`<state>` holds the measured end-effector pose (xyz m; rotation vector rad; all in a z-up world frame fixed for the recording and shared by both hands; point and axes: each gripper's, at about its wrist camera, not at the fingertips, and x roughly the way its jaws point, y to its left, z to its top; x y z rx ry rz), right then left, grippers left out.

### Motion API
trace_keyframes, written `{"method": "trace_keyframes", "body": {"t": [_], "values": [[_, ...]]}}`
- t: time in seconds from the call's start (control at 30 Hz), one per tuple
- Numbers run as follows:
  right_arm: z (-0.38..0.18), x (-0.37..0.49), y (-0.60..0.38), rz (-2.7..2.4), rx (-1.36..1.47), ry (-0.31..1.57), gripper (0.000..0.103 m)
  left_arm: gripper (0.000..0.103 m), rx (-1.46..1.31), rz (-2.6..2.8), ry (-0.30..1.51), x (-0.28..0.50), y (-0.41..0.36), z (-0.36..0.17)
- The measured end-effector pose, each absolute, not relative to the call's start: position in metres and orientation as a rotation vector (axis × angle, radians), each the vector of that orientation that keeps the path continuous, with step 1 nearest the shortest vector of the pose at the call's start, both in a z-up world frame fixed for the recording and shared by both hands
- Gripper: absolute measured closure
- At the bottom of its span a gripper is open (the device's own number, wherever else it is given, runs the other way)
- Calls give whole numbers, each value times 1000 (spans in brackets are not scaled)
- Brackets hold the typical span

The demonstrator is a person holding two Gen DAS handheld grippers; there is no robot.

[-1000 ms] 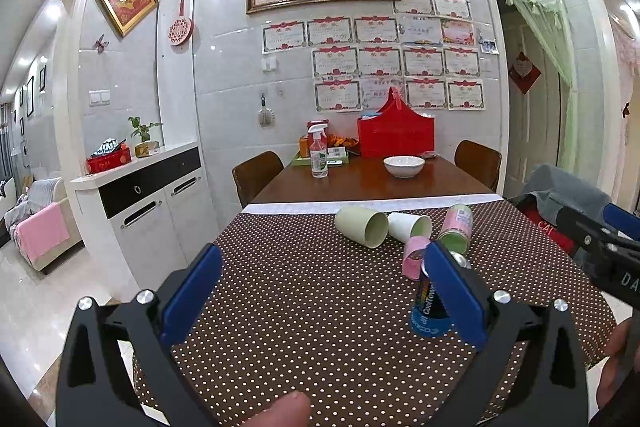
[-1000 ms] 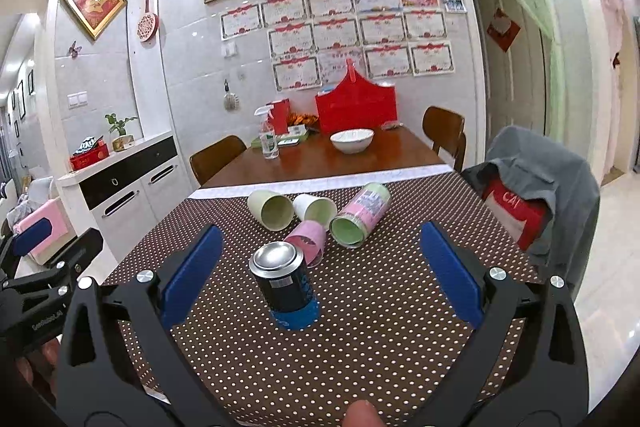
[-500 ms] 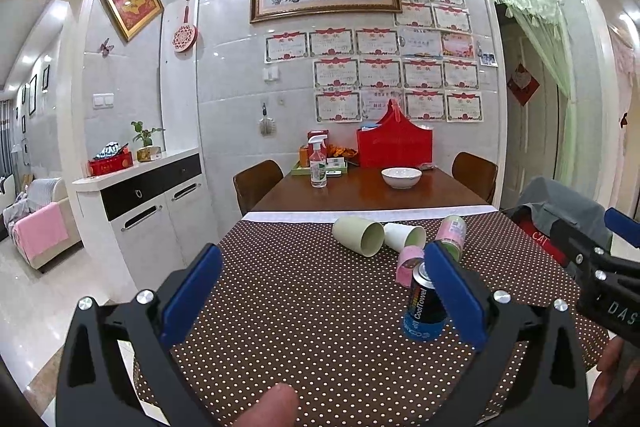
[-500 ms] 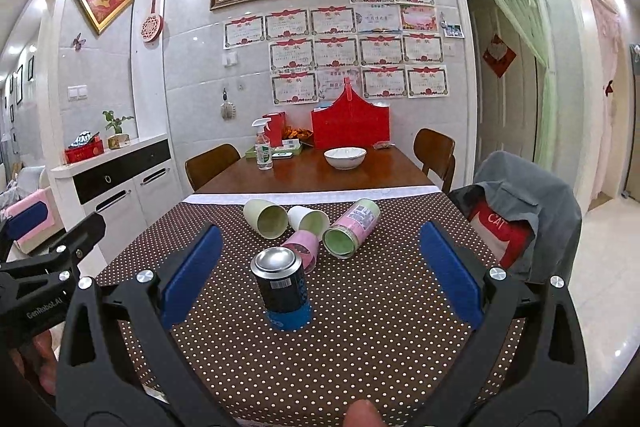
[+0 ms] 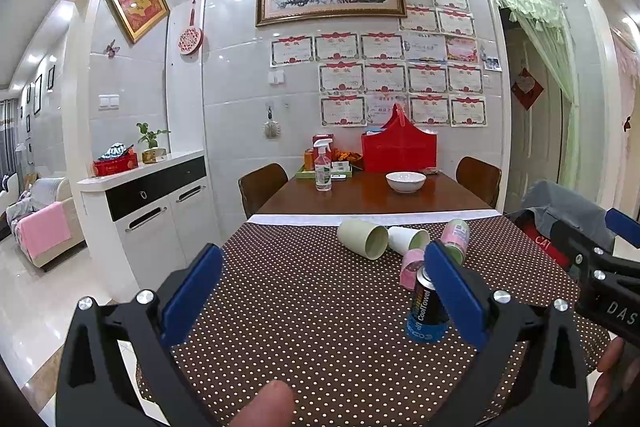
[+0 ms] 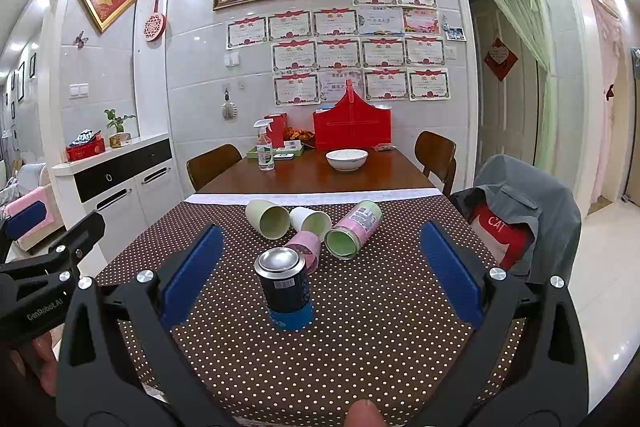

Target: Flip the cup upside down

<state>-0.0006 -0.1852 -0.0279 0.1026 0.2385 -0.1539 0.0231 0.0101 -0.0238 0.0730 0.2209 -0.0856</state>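
Note:
A dark cup with a blue band (image 6: 286,290) stands upside down on the dotted tablecloth (image 6: 380,339), its silver base up; it also shows in the left wrist view (image 5: 427,310). Behind it several cups lie on their sides: a green one (image 6: 267,218), a white one (image 6: 310,219), a small pink one (image 6: 305,245) and a pink-labelled one (image 6: 353,229). My right gripper (image 6: 320,275) is open and empty, just before the dark cup. My left gripper (image 5: 320,291) is open and empty, left of that cup.
A white bowl (image 6: 346,159), a spray bottle (image 6: 264,151) and a red box (image 6: 352,127) stand on the bare wooden far half of the table. A chair with a grey jacket (image 6: 524,215) is at the right. A white sideboard (image 6: 116,175) is at the left.
Both grippers have drawn back and tilted up a little, so the table sits lower in view. The dark cup stays upside down on the cloth. Both stay open.

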Motion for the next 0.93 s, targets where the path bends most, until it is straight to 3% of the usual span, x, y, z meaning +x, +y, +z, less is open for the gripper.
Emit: {"method": "trace_keyframes", "body": {"t": [0.93], "values": [[-32, 5, -185, -146, 110, 254, 6, 4, 82, -75, 186, 25, 9, -20]]}}
